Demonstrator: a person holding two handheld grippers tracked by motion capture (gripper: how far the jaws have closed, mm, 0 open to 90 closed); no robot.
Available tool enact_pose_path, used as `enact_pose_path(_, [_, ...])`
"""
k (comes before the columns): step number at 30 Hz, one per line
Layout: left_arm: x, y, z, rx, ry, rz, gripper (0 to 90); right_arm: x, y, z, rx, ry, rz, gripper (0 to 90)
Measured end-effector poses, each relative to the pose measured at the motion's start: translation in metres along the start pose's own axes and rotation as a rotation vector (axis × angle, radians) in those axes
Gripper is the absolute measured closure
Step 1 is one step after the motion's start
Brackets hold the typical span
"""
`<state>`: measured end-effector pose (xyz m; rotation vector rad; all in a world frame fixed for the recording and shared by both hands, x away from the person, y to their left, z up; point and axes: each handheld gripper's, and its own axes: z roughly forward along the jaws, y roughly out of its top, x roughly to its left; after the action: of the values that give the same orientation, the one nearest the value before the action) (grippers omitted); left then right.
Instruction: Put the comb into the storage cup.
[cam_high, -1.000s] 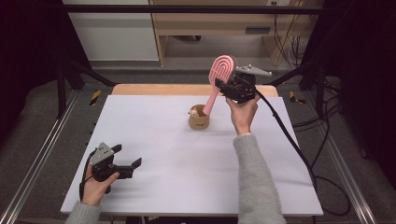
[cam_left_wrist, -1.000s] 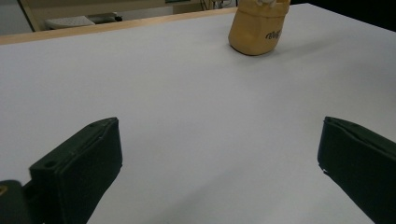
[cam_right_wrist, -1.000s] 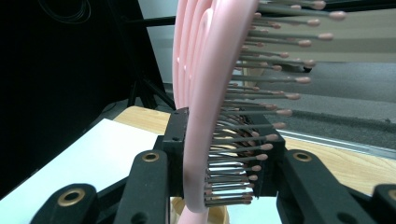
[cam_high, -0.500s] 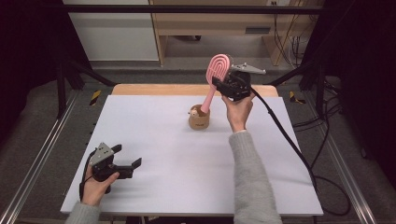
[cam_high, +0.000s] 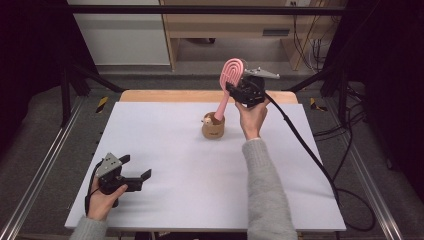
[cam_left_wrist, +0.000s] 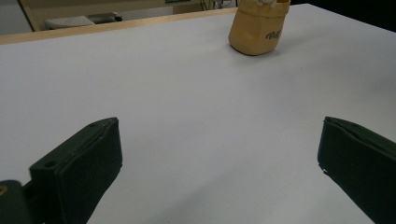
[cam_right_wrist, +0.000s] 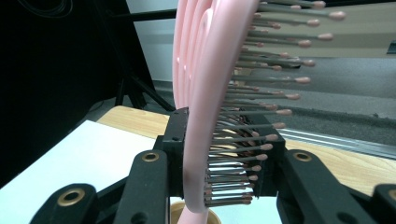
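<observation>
Slightly leftward since the earlier frame, the right gripper (cam_high: 235, 90) has carried the pink plastic hairbrush, while the left gripper has kept its place.

Beneath both grippers lies the white tabletop (cam_high: 170, 150). Just below the right gripper stands the small tan wooden cup (cam_high: 213, 127), the pink plastic hairbrush (cam_high: 227, 90) rising tilted from its mouth, handle end down. That gripper is clamped on the brush's head, one jaw on the flat back, the other against the bristles (cam_right_wrist: 243, 140). Well apart, near the front edge, the left gripper (cam_high: 137, 175) rests low with jaws spread wide, holding nothing; the cup sits far ahead of it.
</observation>
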<state>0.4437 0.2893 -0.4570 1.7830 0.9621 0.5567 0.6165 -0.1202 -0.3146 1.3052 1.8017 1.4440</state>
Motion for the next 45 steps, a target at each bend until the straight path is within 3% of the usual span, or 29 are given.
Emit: enact_pose_path(45, [-0.001,0.000,0.001,0.003,-0.002,0.001,0.0,0.005,-0.030,0.030,0.081,-0.035,0.011,65.4])
